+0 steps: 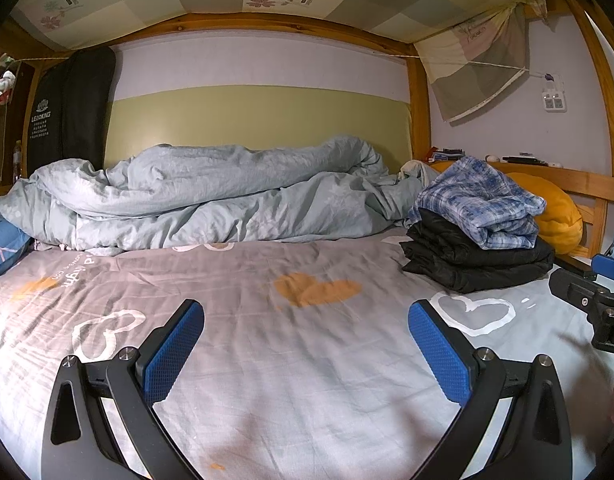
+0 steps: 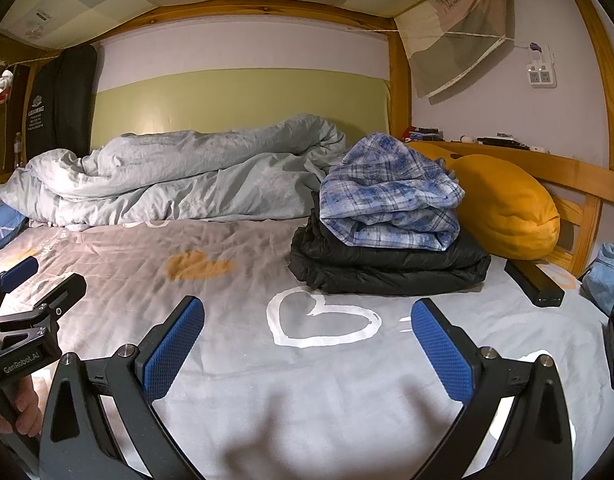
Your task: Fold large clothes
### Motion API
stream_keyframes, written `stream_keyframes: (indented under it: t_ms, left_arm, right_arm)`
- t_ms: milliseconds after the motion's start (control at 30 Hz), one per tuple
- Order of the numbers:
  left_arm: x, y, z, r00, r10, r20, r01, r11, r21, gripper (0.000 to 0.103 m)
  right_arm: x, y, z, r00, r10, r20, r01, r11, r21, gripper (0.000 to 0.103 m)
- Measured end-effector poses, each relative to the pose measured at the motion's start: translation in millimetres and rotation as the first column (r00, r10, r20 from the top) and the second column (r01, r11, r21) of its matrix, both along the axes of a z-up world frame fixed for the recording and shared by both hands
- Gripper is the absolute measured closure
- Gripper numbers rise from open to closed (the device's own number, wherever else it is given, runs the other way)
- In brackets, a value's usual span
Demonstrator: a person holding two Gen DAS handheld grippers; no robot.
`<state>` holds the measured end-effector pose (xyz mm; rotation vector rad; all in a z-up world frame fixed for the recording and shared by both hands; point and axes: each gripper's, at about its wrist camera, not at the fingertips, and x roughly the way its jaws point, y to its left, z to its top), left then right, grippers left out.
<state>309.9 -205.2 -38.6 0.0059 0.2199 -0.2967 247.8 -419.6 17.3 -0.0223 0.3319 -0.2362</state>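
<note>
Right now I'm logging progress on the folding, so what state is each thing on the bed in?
Blue plaid flannel garment: folded, resting on the black one.
Black padded jacket: folded flat on the sheet.
Pale grey-blue duvet: rumpled, unfolded, along the wall.
Mustard yellow pillow: leaning against the wooden rail.
Left tool: open, empty.
Right tool: open, empty.

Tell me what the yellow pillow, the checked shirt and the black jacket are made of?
The yellow pillow looks like soft plush: matte and fuzzy. The checked shirt seems to be woven cotton or flannel, with printed blue checks and soft creases. The black jacket looks like slick padded nylon, with a faint sheen and puffy folds.
</note>
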Motion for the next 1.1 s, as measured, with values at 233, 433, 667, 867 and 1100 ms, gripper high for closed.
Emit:
stream_keyframes:
  t_ms: [233,433,667,867,1100]
  left_arm:
    - [-0.4,1.9,0.4,1.0,0.003,0.002,-0.003,1.0,0.003,0.0]
    - [-0.8,1.6,0.3,1.0,0.003,0.003,-0.003,1.0,0.002,0.0]
    - [-1.5,2.3,0.9,1.0,0.008,0.011,-0.008,1.0,0.014,0.0]
    - [-1.9,2.3,1.1,1.0,0.008,0.013,-0.008,1.0,0.014,0.0]
    - [-1.8,2.0,1.1,1.0,0.008,0.011,-0.009,1.0,0.013,0.0]
  right_arm:
    - [-0.2,-0.7,-0.2,1.0,-0.003,0.0,0.003,1.0,-0.001,0.0]
    - [0.2,-4.0,-1.9,1.0,-0.008,-0.009,0.008,1.0,0.011,0.0]
    - [-0.6,-3.9,-2.6,1.0,-0.005,-0.007,0.005,1.0,0.004,0.0]
    - [0.1,-3.6,-2.6,1.0,-0.008,-0.008,0.008,1.0,0.009,0.0]
    - [0.2,-3.7,-2.7,1.0,-0.008,-0.008,0.008,1.0,0.009,0.0]
